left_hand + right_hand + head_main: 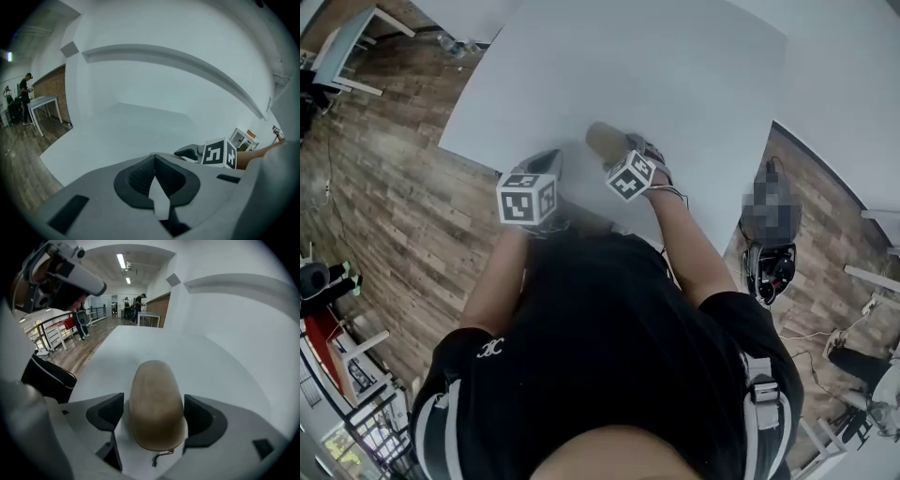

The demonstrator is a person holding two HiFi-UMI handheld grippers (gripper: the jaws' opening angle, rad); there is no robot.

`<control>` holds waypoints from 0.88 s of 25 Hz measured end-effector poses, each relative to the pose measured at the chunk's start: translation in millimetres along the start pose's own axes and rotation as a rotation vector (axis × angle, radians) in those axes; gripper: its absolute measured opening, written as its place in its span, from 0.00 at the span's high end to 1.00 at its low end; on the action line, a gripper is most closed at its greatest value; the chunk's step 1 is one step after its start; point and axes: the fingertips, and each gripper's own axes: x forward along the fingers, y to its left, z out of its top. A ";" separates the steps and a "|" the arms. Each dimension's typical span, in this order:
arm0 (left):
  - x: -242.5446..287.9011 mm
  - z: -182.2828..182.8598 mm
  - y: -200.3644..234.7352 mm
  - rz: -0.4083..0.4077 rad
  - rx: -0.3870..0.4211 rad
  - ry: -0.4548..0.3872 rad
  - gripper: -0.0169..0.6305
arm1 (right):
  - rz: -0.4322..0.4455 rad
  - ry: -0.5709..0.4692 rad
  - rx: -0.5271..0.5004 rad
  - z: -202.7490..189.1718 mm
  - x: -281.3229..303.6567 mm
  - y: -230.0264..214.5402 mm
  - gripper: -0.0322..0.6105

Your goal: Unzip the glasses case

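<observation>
I see the tan glasses case (155,404) lying closed on the white table (229,376). Its contents are hidden, and a thin zip cord (161,456) trails from its near end. My right gripper (154,418) is released, with one jaw spread to either side of the case. My left gripper (154,177) is clenched on nothing, just beside the right one.

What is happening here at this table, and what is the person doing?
A person works over a white table with a gripper in each hand. The right gripper is open, with its fingers on either side of a brown glasses case that lies on the table. They are not pressing it. The left gripper is shut and empty. Unzipping has not begun.
</observation>
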 end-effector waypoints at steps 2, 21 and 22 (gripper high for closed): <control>1.4 1.1 1.7 0.001 -0.007 -0.007 0.97 | -0.044 0.038 -0.042 -5.4 9.0 -5.6 0.38; 12.0 29.8 -15.6 -0.533 -0.389 -0.067 0.65 | -0.015 -0.417 0.175 96.9 -108.5 -32.9 0.39; 9.5 38.4 -14.4 -0.581 -0.417 -0.081 0.59 | -0.024 -0.432 0.117 105.2 -115.3 -29.7 0.39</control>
